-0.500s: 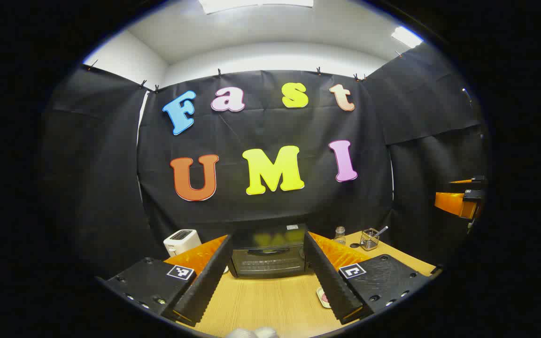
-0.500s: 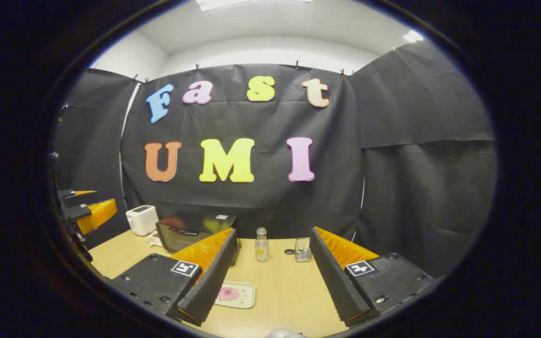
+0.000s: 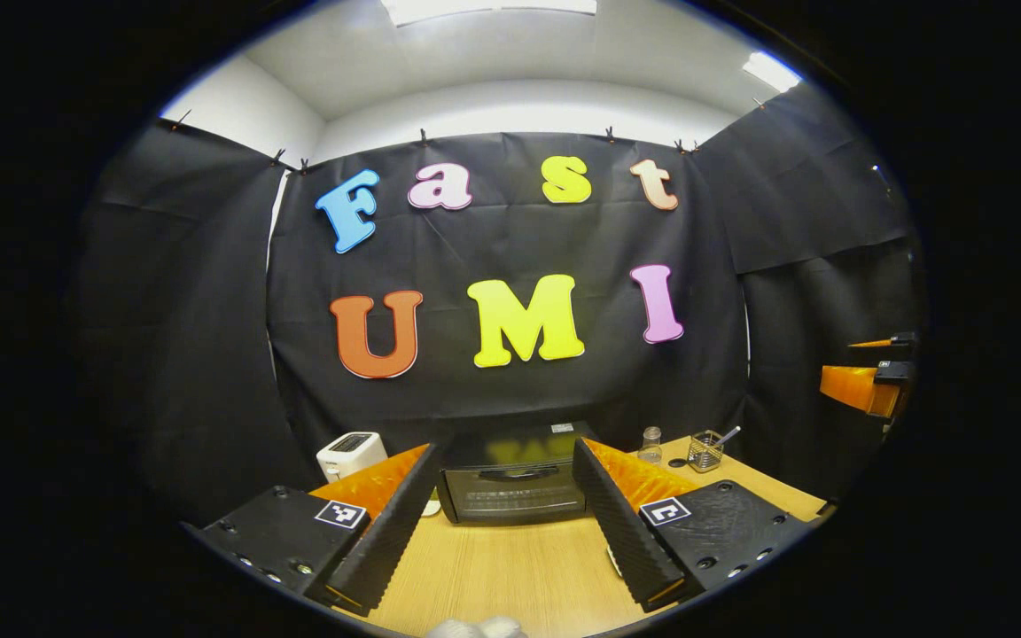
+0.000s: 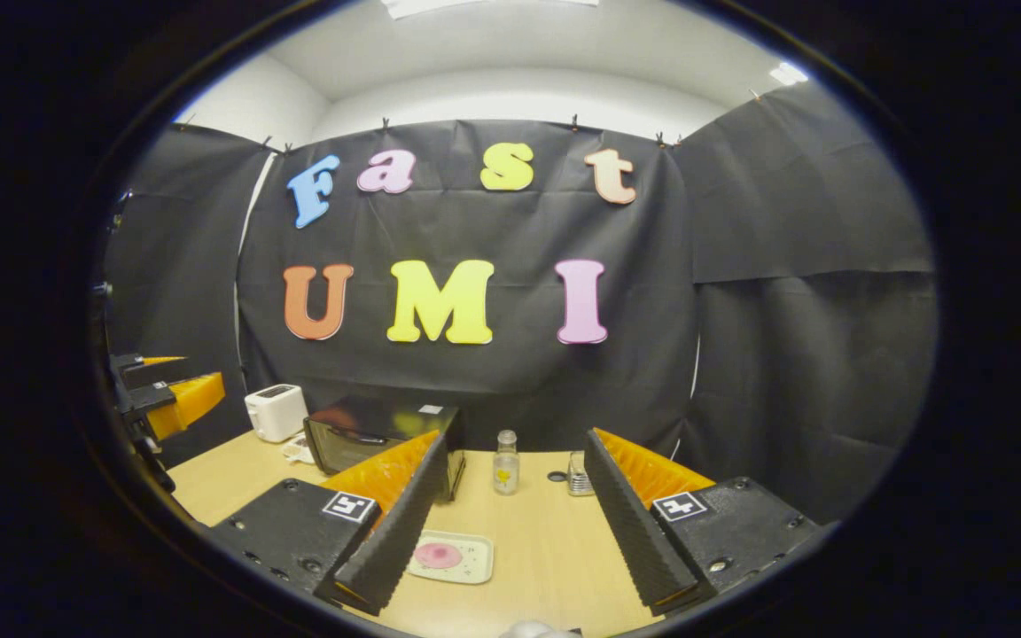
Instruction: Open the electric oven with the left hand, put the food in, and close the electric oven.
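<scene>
Here the left gripper (image 3: 502, 532) hangs above the near part of the wooden table (image 3: 510, 576), its fingers spread wide with nothing between them. Straight ahead, framed by those fingers, the electric oven (image 3: 515, 487) sits at the far side of the table against the black cloth wall, its door shut and the handle running across the top of the door. A white toaster (image 3: 349, 452) stands to its left; to its right are a small glass bottle (image 3: 650, 443) and a wire holder (image 3: 705, 450) with a utensil in it.

In the right gripper view, the right gripper (image 4: 510, 532) is likewise spread wide and empty. The food (image 4: 438, 556), a pink round piece, lies on a small pale tray (image 4: 475, 567) on the table just beside its left finger, near side of the oven. The left gripper also shows at the far left edge.
</scene>
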`<state>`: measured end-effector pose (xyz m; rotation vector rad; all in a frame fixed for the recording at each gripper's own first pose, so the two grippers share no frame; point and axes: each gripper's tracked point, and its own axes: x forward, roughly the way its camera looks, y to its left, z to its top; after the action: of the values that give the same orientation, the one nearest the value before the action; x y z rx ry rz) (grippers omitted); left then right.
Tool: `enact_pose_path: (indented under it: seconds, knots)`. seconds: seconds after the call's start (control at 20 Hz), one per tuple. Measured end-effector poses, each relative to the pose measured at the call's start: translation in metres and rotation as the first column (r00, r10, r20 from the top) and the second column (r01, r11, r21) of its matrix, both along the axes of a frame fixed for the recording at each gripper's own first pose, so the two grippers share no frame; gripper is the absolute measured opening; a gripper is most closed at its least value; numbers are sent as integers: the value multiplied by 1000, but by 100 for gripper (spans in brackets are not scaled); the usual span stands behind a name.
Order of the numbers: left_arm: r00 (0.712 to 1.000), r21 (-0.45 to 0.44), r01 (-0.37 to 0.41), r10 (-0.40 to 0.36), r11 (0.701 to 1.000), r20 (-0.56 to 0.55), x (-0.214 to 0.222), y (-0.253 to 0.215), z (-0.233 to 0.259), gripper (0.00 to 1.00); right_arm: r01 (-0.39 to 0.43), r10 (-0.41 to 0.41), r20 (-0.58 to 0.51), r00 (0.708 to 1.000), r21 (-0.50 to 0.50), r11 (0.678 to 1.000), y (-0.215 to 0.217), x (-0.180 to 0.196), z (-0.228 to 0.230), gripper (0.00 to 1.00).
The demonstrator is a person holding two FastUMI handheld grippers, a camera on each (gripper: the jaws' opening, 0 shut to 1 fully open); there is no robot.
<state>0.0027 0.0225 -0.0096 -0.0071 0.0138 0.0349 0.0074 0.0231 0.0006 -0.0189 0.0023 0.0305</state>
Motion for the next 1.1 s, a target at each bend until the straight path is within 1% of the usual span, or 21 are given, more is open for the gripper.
enact_pose_path:
  seconds: [0.2, 0.45, 0.5, 0.55, 0.8, 1.0, 1.05, 1.1]
  knots:
    - [1000, 2, -4, 4, 1000, -11, 10, 5, -9, 96, 0, 0, -3, 1000, -4, 1000, 2, 7, 1, 96]
    - [1000, 3, 16, -16, 1000, -25, 44, 0, -28, 96, 32, -32, -17, 999, -15, 999, -9, 10, 1, 96]
    - [999, 3, 22, -22, 1000, -24, 54, -2, -32, 96, 43, -43, -19, 999, -19, 999, -13, 10, 1, 99]
    - [999, 2, 29, -29, 1000, -27, 66, -5, -37, 96, 53, -53, -25, 998, -20, 998, -16, 9, 1, 96]
    - [997, -14, 65, -66, 998, -47, 134, -21, -64, 96, 113, -113, -77, 991, -5, 994, -31, 5, -10, 96]
    - [993, -30, 80, -82, 996, -82, 191, -28, -91, 96, 159, -160, -116, 980, -22, 987, -42, 2, -19, 96]
    - [992, -32, 84, -87, 996, -92, 205, -29, -98, 96, 172, -175, -121, 977, -30, 985, -45, 1, -20, 99]
    - [992, -31, 78, -81, 996, -101, 218, -28, -106, 96, 184, -187, -124, 975, -36, 982, -48, -1, -19, 96]
